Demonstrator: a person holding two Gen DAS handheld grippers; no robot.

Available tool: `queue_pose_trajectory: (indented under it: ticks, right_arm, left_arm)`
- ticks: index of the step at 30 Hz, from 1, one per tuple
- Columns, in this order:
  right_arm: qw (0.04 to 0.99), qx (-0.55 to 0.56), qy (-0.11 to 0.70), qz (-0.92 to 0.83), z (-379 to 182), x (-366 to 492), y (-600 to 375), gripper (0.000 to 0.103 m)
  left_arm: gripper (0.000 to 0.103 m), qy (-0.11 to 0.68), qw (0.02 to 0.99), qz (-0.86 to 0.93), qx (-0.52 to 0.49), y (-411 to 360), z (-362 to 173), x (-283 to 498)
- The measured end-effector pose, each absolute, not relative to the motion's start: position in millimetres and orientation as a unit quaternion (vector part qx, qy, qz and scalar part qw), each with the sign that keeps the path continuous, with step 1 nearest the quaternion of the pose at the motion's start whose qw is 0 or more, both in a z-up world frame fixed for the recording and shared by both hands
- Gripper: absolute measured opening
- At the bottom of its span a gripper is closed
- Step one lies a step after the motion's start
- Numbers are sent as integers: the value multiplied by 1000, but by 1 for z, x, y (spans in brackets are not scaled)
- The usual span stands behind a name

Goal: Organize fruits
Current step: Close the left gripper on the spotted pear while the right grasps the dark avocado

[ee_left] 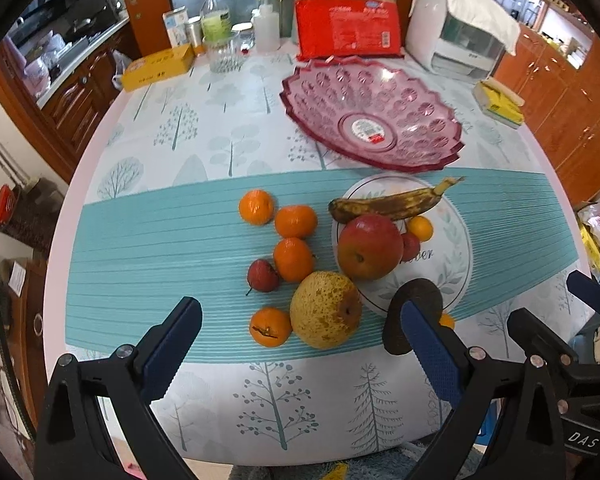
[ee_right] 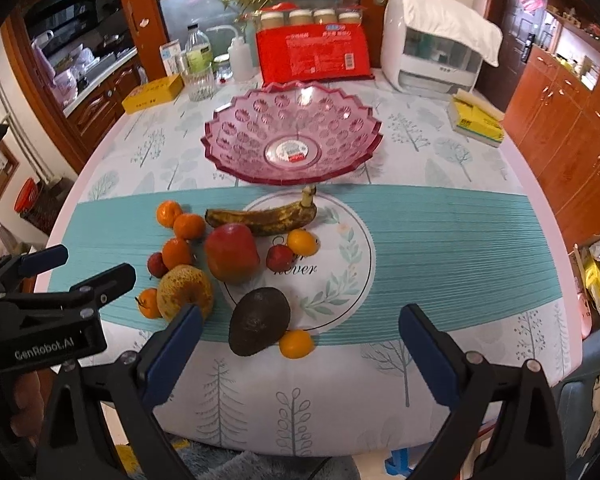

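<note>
An empty pink glass bowl [ee_left: 372, 116] [ee_right: 294, 132] stands mid-table. In front of it lie a brown banana [ee_left: 388, 204] [ee_right: 262, 218], a red apple [ee_left: 370, 246] [ee_right: 232, 252], a yellow pear [ee_left: 326, 310] [ee_right: 184, 292], a dark avocado [ee_right: 259, 320] [ee_left: 414, 312], several mandarins [ee_left: 294, 220] [ee_right: 188, 226] and small red fruits [ee_left: 262, 276] [ee_right: 279, 257]. My left gripper [ee_left: 300, 344] is open and empty, just short of the pear. My right gripper [ee_right: 300, 350] is open and empty, just short of the avocado.
A red packet [ee_left: 348, 28] [ee_right: 314, 54], jars, bottles [ee_left: 216, 20], a yellow box [ee_left: 158, 66] and a white appliance [ee_left: 456, 28] [ee_right: 432, 44] line the table's far edge. A yellow sponge pack [ee_right: 476, 122] lies at the right. Wooden cabinets stand on both sides.
</note>
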State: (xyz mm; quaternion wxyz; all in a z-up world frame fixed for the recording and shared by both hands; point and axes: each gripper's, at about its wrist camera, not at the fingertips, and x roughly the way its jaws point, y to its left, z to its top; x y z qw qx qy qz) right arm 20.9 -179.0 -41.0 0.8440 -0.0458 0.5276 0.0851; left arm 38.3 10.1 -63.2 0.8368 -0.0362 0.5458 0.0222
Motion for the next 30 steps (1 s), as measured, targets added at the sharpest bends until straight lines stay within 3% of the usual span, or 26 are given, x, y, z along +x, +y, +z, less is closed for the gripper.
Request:
queue_pose_trajectory:
  ticks: [10,26,30]
  right_arm:
    - [813,-52,563,139,-84,41,-184,91]
    - [746,-40,614,254,-151,60,-168,91]
    - [735,-31,622,270,-163,63,-167,89]
  left_arm:
    - [99,573,815,67,-61,20,-99,42]
    - [99,598,791,74,-102,25,-143,44]
    - [93,593,796,58,-105,27,-149,48]
